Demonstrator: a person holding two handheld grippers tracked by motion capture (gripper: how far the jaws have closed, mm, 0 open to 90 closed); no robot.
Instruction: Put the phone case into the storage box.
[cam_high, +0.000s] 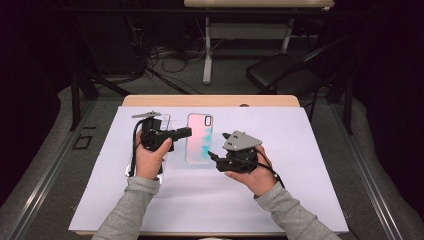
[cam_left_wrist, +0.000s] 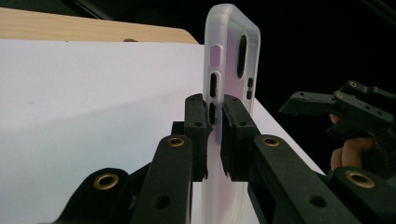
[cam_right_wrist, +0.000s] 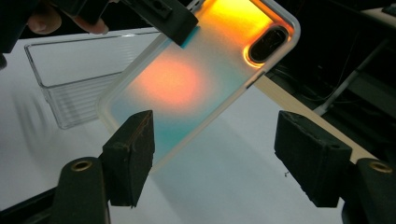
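- Clamping the phone case by one long edge, the left gripper holds it up (above the white sheet).
- Right gripper, beside the case, gapes empty, presumably just letting go.

White sheet brightly lit from above, room beyond dark. Soft shadows under hands. High view slightly soft. Near jaws blurred in gripper views. Phone case glows orange, translucent.
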